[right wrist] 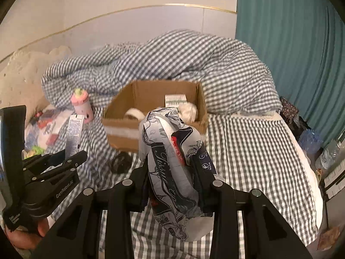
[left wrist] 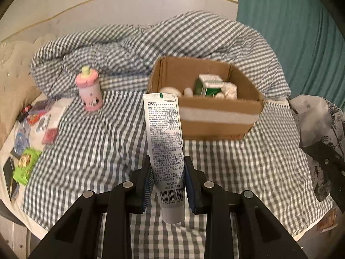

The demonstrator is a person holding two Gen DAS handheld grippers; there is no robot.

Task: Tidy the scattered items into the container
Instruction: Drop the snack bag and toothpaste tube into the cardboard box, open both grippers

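- The open brown cardboard box (left wrist: 207,116) with a white tape band across its near wall sits on the bed, at about 1 o'clock from the left claw; inside it lie a green-and-white carton (left wrist: 210,85) and some white wrapped bundles (left wrist: 229,89).
- The left claw (left wrist: 168,183) pinches a white printed toothpaste tube (left wrist: 165,133) between its blue pads, crimped end up, cap end hanging at 6 o'clock; the tube's top overlaps the box's near left corner in the left wrist view.
- The right claw (right wrist: 172,172) is pressed onto a soft tissue pack with a black-and-white floral wrapper (right wrist: 172,161), held in front of the box's near wall.
- A pink bottle-shaped toy with a pale green top (left wrist: 89,90) stands on the bed at 9 o'clock of the box.
- A black hair tie (right wrist: 120,161) lies at 7 o'clock of the box.
- The grey-and-white checked bedsheet (left wrist: 97,142) covers the bed, with a rumpled checked duvet (left wrist: 140,43) at 12 o'clock.
- Small colourful packets (left wrist: 28,133) lie at the far 9 o'clock edge.
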